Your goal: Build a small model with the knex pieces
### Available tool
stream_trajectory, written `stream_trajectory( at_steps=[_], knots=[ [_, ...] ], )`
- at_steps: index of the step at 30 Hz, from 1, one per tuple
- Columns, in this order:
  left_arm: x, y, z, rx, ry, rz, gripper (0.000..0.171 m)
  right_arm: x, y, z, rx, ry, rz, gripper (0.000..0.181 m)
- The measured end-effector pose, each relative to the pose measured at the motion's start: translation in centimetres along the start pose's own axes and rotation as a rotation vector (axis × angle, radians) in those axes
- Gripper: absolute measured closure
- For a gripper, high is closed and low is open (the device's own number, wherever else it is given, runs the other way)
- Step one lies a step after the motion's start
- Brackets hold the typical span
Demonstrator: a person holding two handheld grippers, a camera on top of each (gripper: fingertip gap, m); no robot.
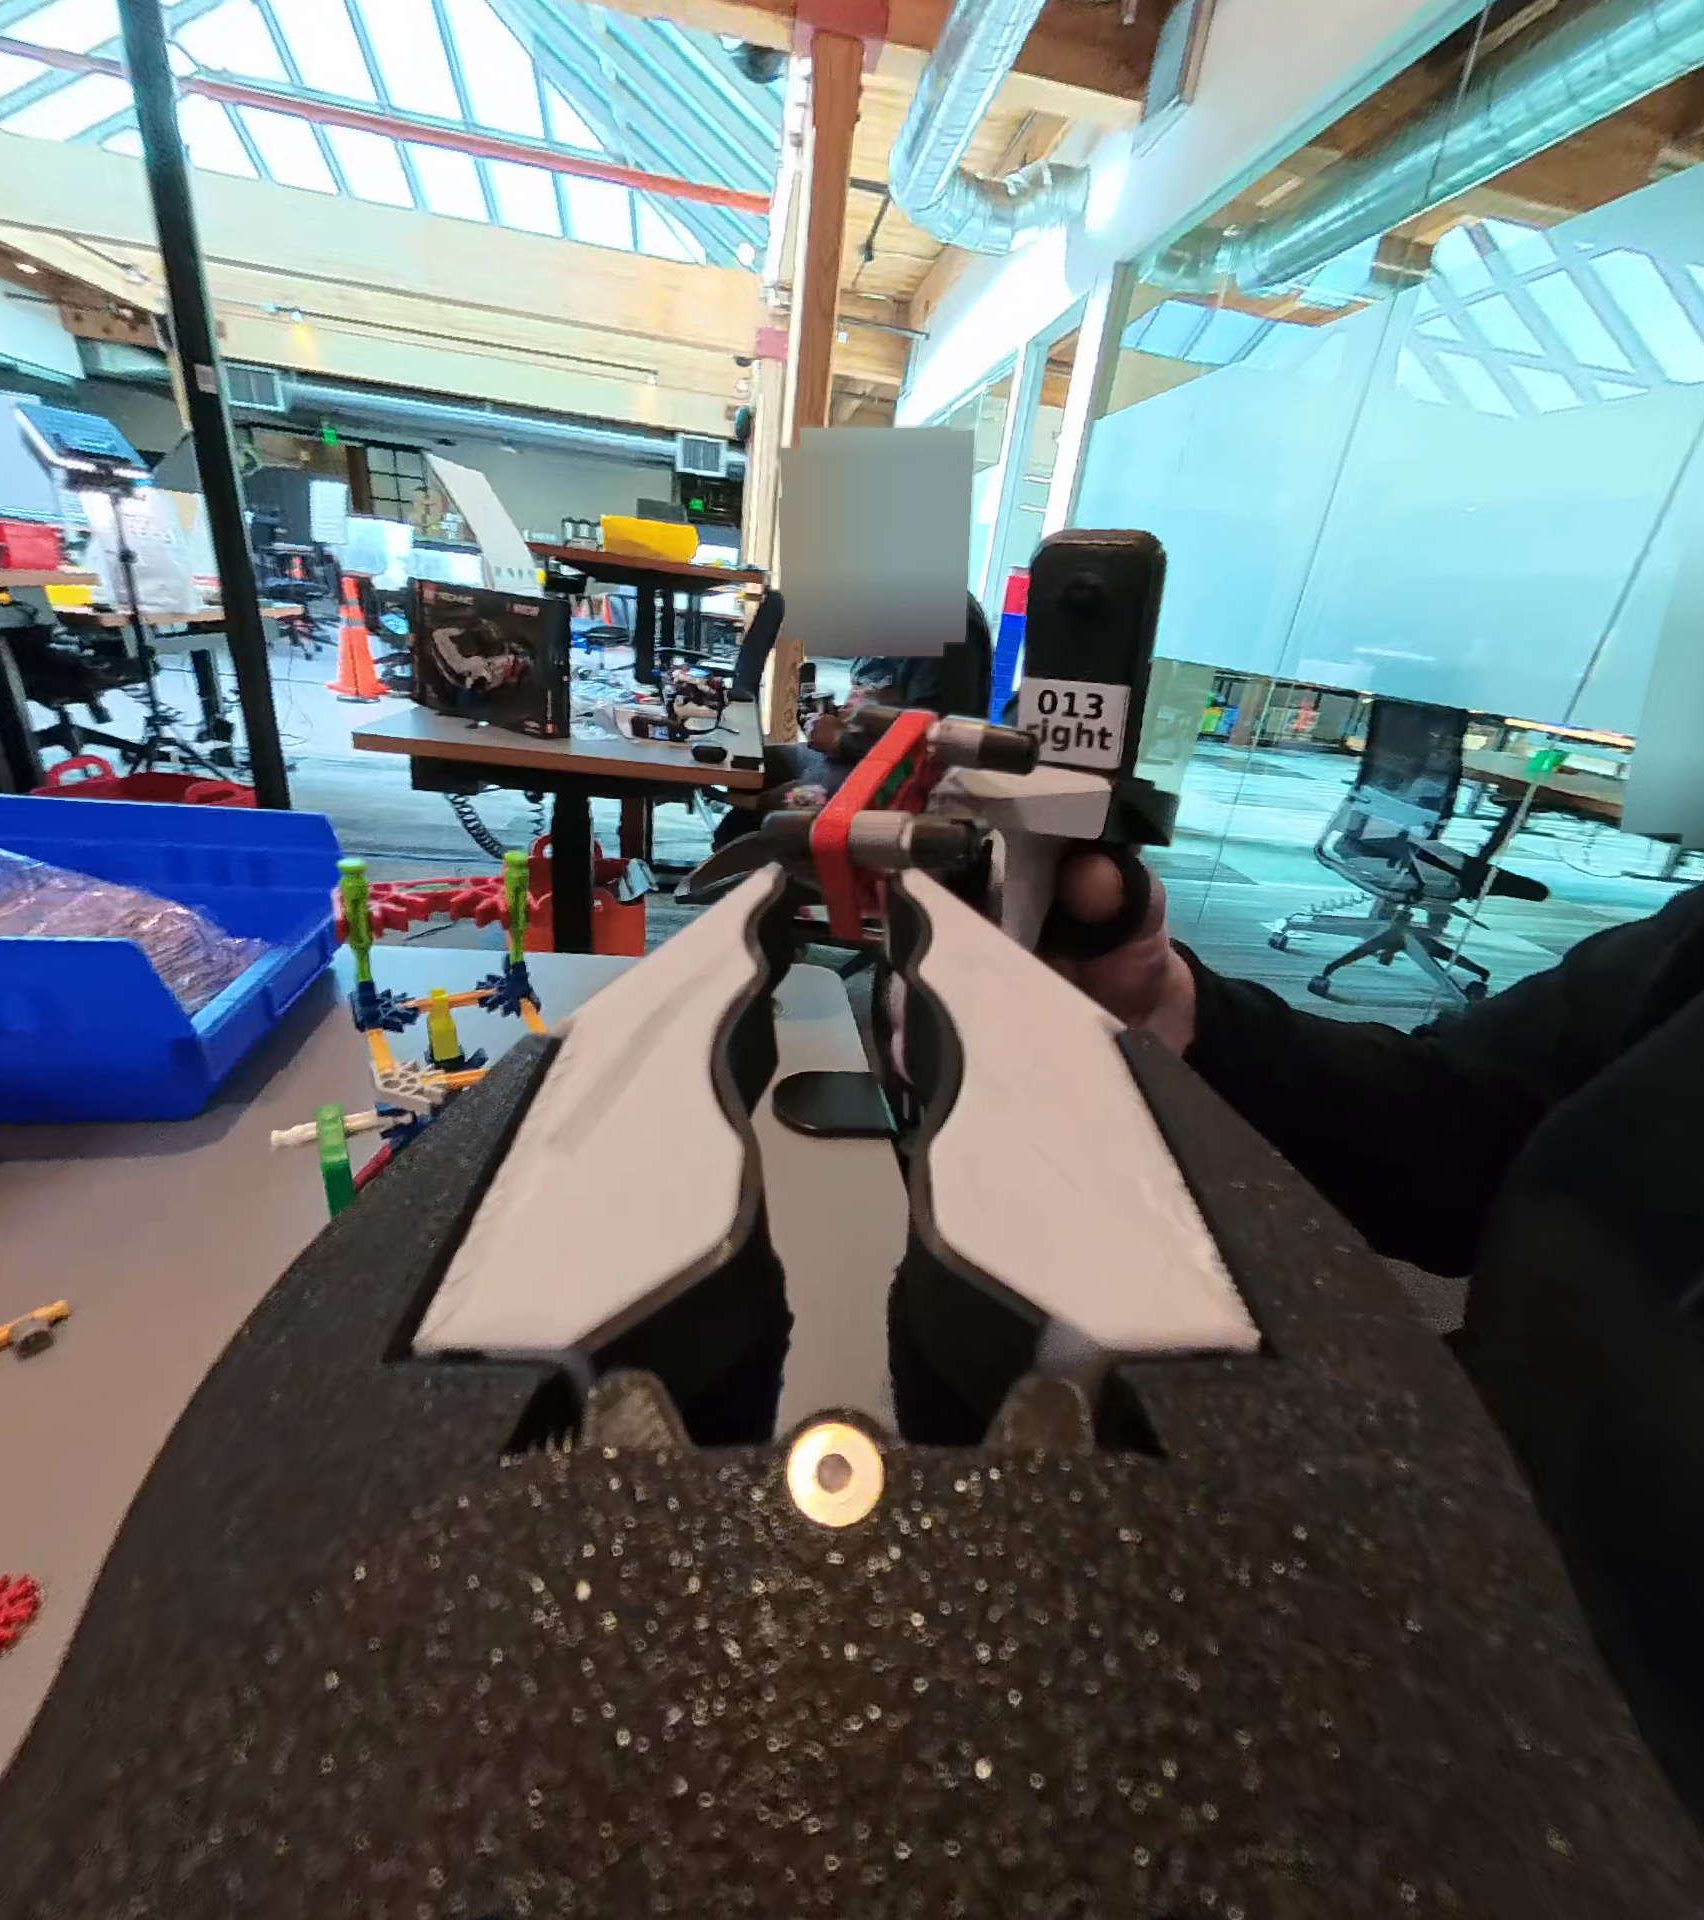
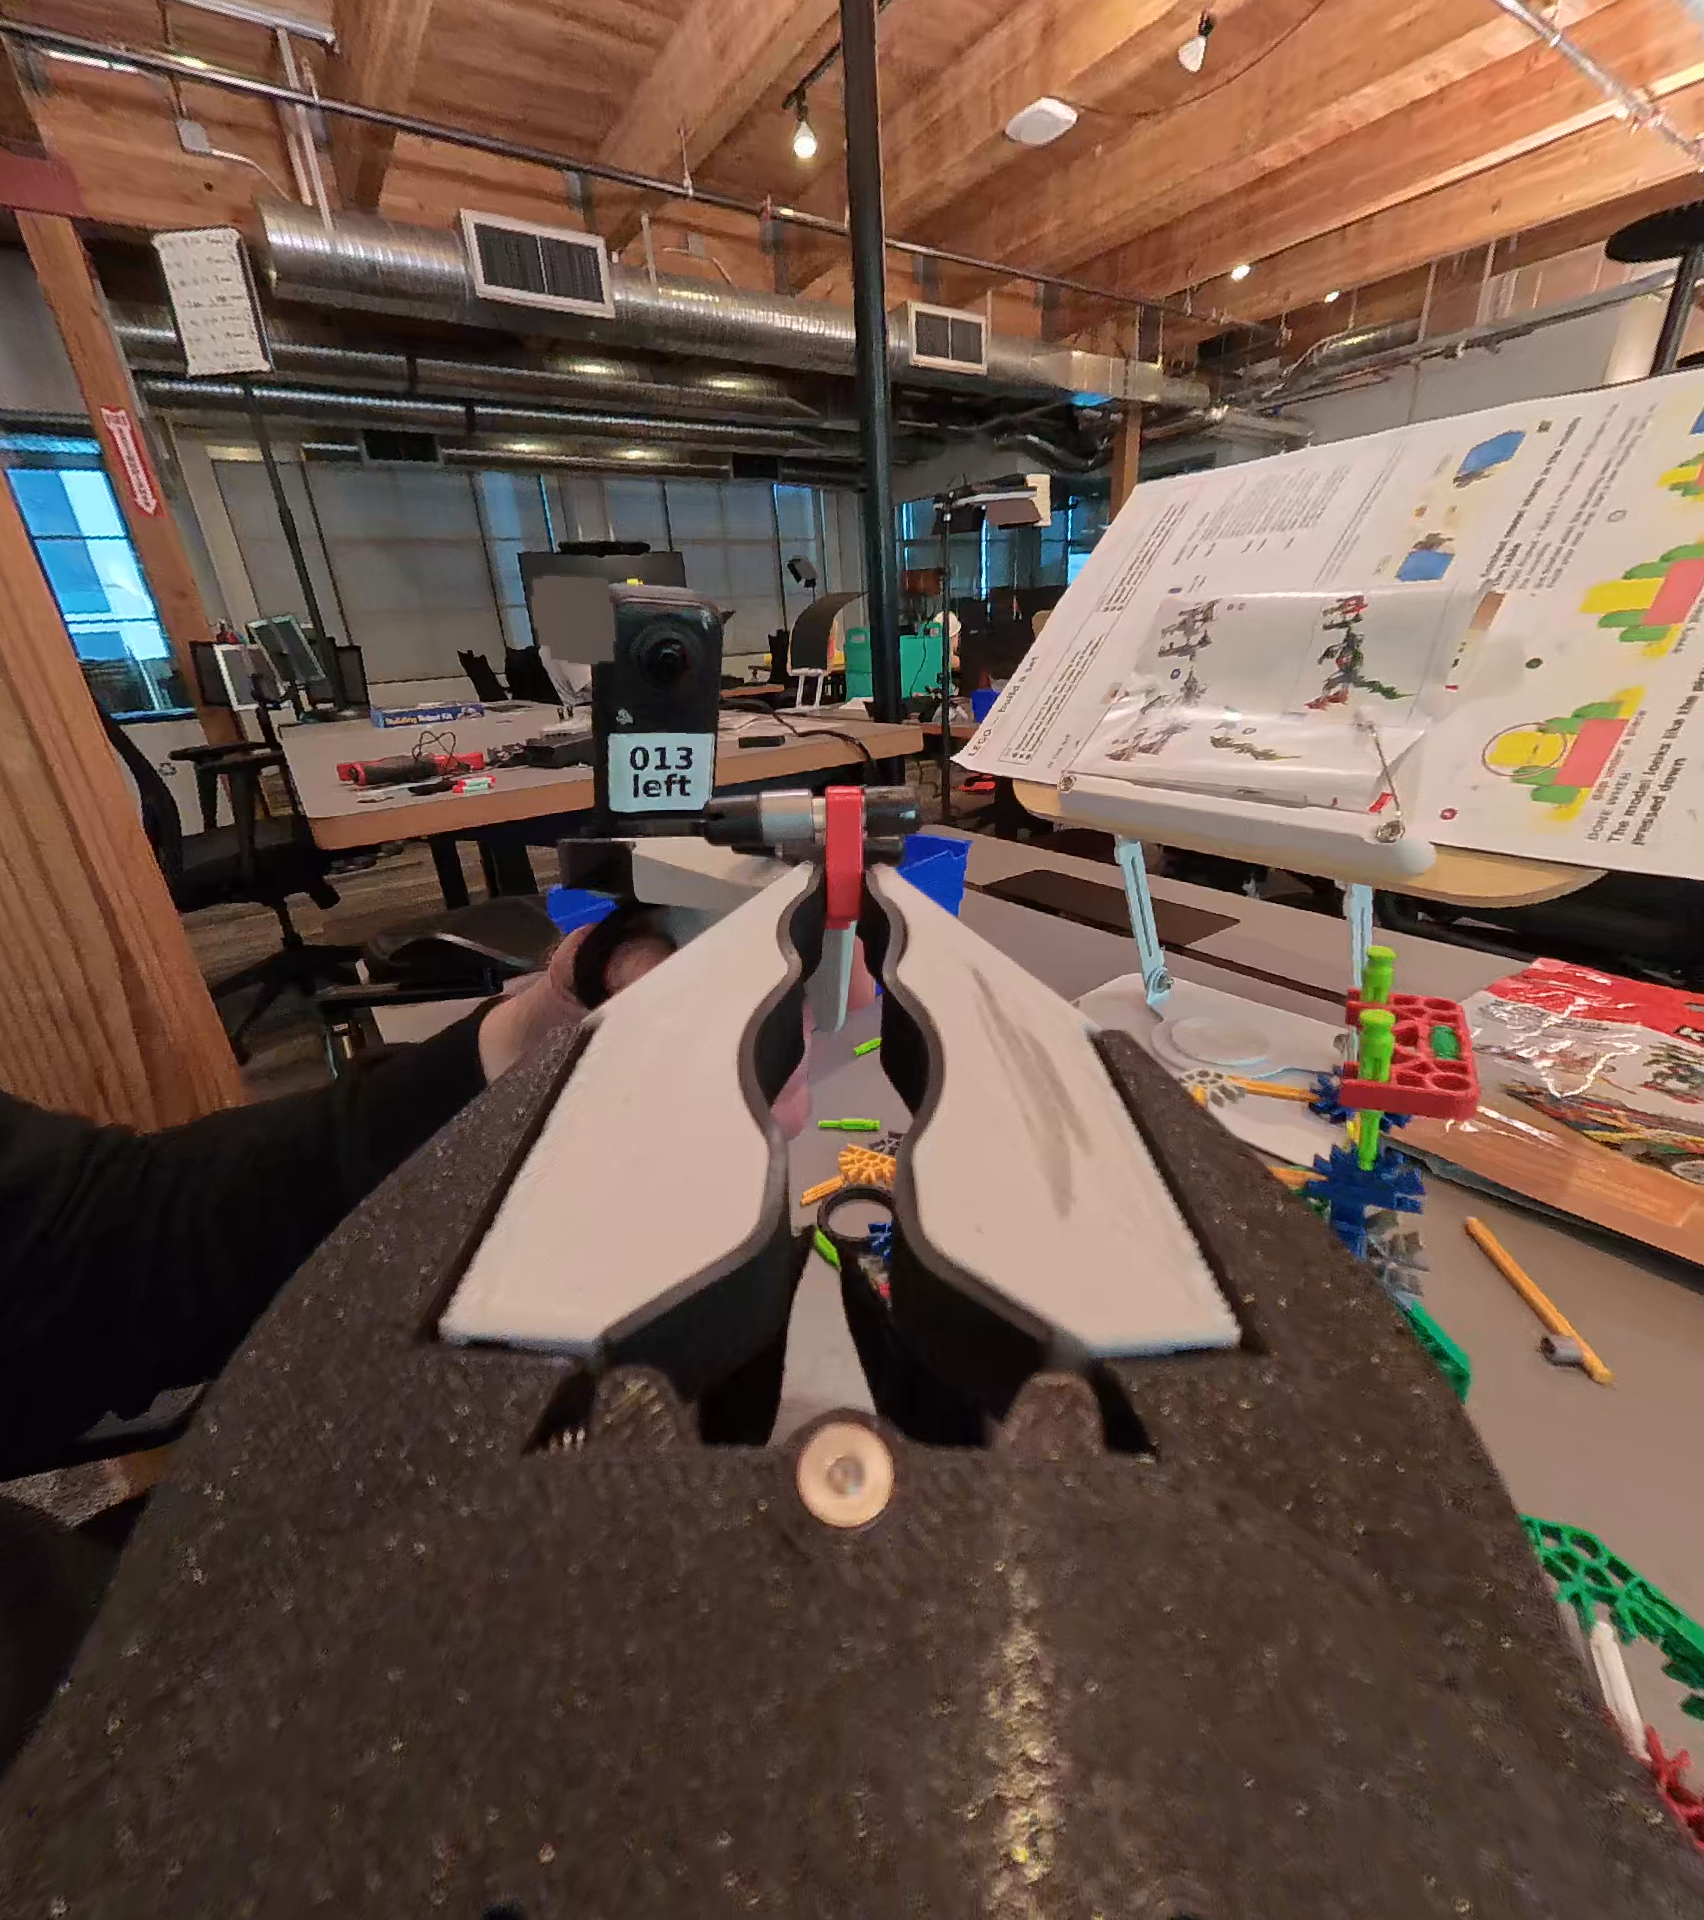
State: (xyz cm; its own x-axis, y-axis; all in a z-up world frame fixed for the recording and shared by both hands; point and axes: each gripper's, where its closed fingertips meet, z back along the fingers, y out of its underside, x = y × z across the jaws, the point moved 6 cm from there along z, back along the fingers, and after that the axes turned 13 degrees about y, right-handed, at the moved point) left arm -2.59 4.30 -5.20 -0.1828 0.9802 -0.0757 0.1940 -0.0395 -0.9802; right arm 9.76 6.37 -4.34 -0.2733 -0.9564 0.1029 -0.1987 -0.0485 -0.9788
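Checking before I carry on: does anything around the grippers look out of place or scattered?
Loose construction-toy pieces lie scattered on the table below the right gripper. A yellow rod lies apart at the right. Nothing looks damaged.

gripper body (image 1: 827, 1662): black, rough and grainy, with small shiny specks
gripper fingers (image 1: 619, 1122): smooth matt white plastic with black edging
screw (image 2: 844, 1473): bright metal, shiny
red frame piece (image 1: 863, 821): glossy red plastic, carrying silver metal-look pins with black ends
blue bin (image 1: 100, 997): smooth, glossy plastic
bag (image 1: 69, 925): clear crinkled plastic film in the bin
table (image 1: 100, 1299): smooth matt grey
toy model (image 2: 1388, 1070): hard, shiny coloured plastic
printed sheets (image 2: 1399, 623): paper, one under a glossy clear sleeve
ceiling (image 2: 1035, 125): bare wood boards
duct (image 2: 723, 301): ribbed dull metal
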Motion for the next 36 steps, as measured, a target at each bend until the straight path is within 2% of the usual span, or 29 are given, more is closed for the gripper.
stream_trajectory(
  at_steps=[10,19,30,36],
  knots=[
    [0.7,-0.8,0.5,-0.057,0.066,0.011,0.164,-0.2,-0.3,-1.2,-0.004,0.004,0.011,0.176],
    [2.0,-2.0,0.6,0.007,0.102,-0.042,0.168,-1.7,-1.1,-2.1,0.031,0.072,0.101,0.171],
    [4.3,-2.9,0.9,0.068,0.149,-0.034,0.168,-3.1,-2.0,-2.8,0.090,0.063,0.163,0.164],
    [5.9,-3.8,0.1,0.119,0.182,-0.052,0.168,-4.8,-2.7,-2.9,0.094,0.115,0.196,0.174]
  ],
)
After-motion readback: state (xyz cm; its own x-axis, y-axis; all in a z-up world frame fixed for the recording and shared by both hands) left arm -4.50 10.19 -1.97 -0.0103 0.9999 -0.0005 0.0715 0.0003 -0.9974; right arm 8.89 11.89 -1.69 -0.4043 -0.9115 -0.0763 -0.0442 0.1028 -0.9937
